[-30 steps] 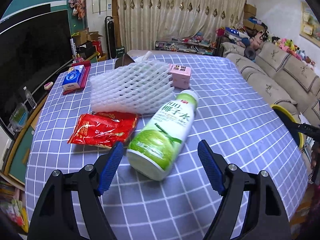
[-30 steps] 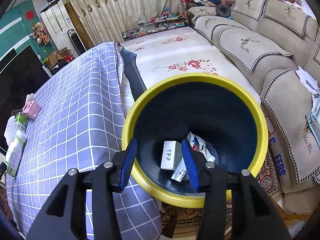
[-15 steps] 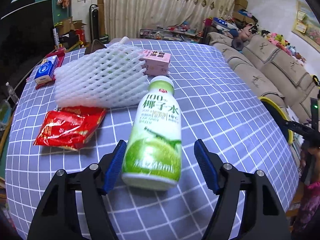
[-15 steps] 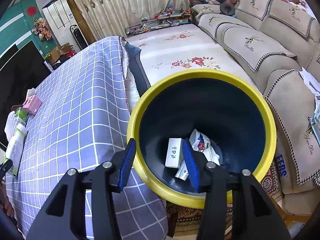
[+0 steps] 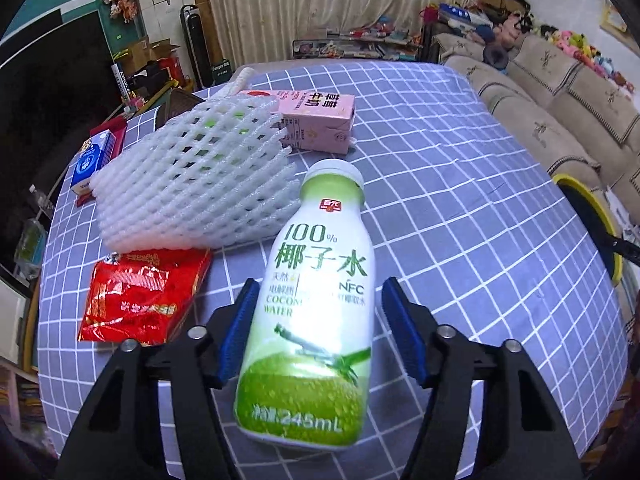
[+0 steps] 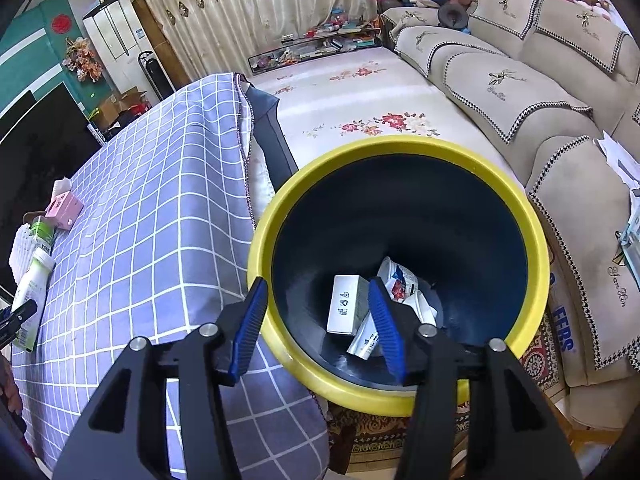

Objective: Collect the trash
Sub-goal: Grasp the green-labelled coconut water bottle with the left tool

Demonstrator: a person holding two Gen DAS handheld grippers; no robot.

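A green and white coconut-water bottle [image 5: 316,280] lies on the checked tablecloth [image 5: 460,208], cap pointing away. My left gripper [image 5: 318,320] straddles its body and its jaws are closing. The left pad sits against the bottle's side, while a gap still shows at the right pad. In the right wrist view, my right gripper [image 6: 316,320] hovers over the near rim of the yellow-rimmed black bin [image 6: 400,146]. Its jaws are opening and grip nothing. A white box [image 6: 346,304] and crumpled wrappers [image 6: 400,280] lie at the bin's bottom.
Beyond the bottle lie a white foam net [image 5: 192,184], a pink drink carton [image 5: 316,120], a red snack packet [image 5: 140,296] and a blue box [image 5: 94,160]. The bin [image 5: 592,216] stands off the table's right edge, and a beige sofa [image 6: 520,80] lies behind it.
My left gripper moved forward, so the bottle now lies deeper between its jaws, which have narrowed. The right gripper's jaws widened slightly over the bin.
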